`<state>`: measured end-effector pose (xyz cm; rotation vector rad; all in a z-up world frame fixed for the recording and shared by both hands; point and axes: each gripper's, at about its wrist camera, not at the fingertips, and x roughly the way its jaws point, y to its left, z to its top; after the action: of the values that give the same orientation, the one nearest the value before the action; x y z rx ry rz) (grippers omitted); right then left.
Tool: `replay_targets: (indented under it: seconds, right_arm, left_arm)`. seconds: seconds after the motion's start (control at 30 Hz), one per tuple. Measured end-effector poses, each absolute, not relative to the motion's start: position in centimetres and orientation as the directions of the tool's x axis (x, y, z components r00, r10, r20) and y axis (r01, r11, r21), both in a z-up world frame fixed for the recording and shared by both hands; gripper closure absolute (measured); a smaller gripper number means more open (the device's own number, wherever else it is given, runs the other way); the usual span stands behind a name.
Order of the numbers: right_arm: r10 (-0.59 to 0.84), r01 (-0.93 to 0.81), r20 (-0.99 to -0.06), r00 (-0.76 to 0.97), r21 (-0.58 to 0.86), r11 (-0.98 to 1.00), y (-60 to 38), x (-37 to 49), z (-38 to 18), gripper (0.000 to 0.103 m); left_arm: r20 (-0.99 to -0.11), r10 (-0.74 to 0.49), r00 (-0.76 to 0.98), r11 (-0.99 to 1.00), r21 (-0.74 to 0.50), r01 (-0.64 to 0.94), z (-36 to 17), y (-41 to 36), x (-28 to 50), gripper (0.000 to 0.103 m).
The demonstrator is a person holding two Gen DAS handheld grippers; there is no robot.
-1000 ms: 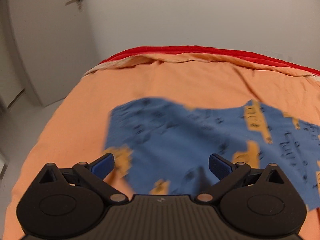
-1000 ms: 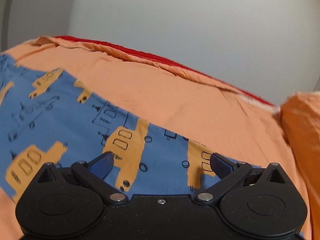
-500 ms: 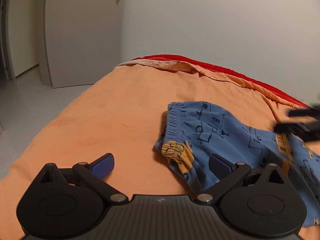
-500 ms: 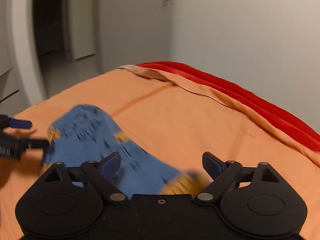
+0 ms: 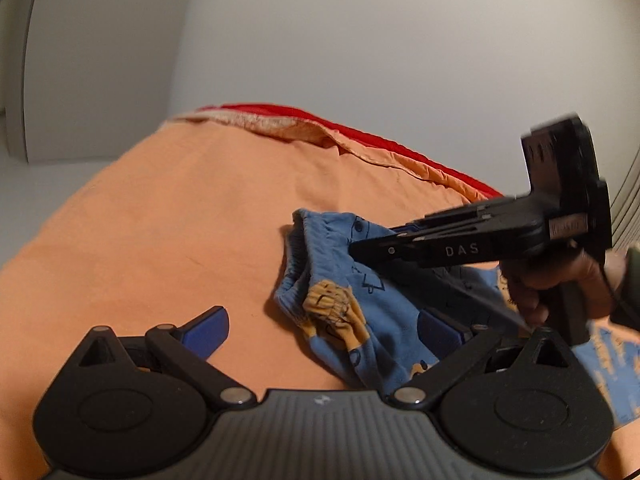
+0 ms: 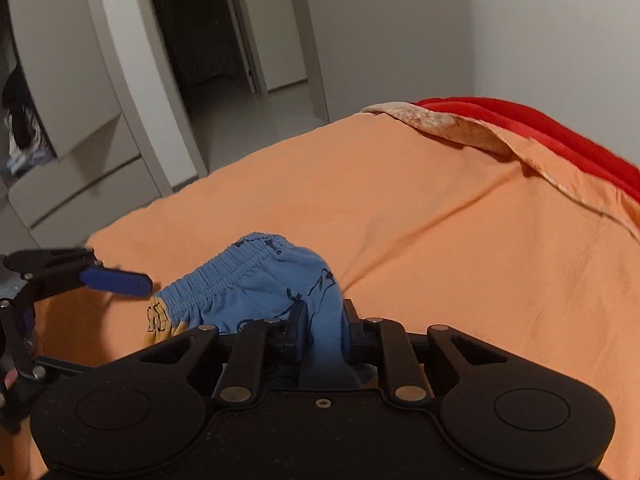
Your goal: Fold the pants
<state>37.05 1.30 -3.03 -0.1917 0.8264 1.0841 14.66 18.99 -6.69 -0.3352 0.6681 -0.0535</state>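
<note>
Blue cotton pants printed with yellow shapes lie bunched on an orange bedsheet, toward the near right of the bed. Their gathered elastic waistband faces left, and the rest of the fabric trails off to the right, so the long axis runs roughly left to right across the bed.

The right gripper has its two fingers pressed together on a fold of blue cloth just behind the waistband, holding the pants. In the left camera's view it reaches in from the right, level and pointing left, with the person's hand wrapped around its handle.

The left gripper has its blue-tipped fingers spread wide and holds nothing. It sits at the near edge of the waistband: one finger is over bare sheet to the left, and the other is over the blue cloth. From the right camera, one blue fingertip points at the yellow corner of the waistband, just short of it; whether it touches cannot be told.

The free waistband corner lies directly ahead of the left gripper, which is the nearer one to it, so a grasp there looks like the next step. A red blanket shows at the far edge of the bed, under the turned-back sheet.
</note>
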Motion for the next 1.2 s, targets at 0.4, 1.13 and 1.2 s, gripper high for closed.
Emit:
replay_targets:
  seconds: [0.4,1.13,1.2]
  right_arm:
    - [0.715,-0.821,-0.645,0.269,0.235,0.521,0.4,36.0,-3.2,0.075]
    - [-0.034,-0.218,-0.405,0.914,-0.558,0.801,-9.3,23.9,-5.1,0.003]
    - [-0.124,-0.139,-0.406,0.905,-0.56,0.817,-13.6,23.7,-5.0,0.001]
  left_arm:
    - [-0.615,-0.204,0.761,0.892,-0.438,-0.115,-7.8,20.7,17.2,0.075]
    - [-0.655,-0.056,0.754,0.924,-0.32,-0.209,-6.5,20.2,14.5,0.084]
    - [-0.644,-0.037,0.764,0.939,-0.284,-0.194,-6.1,19.5,14.3,0.08]
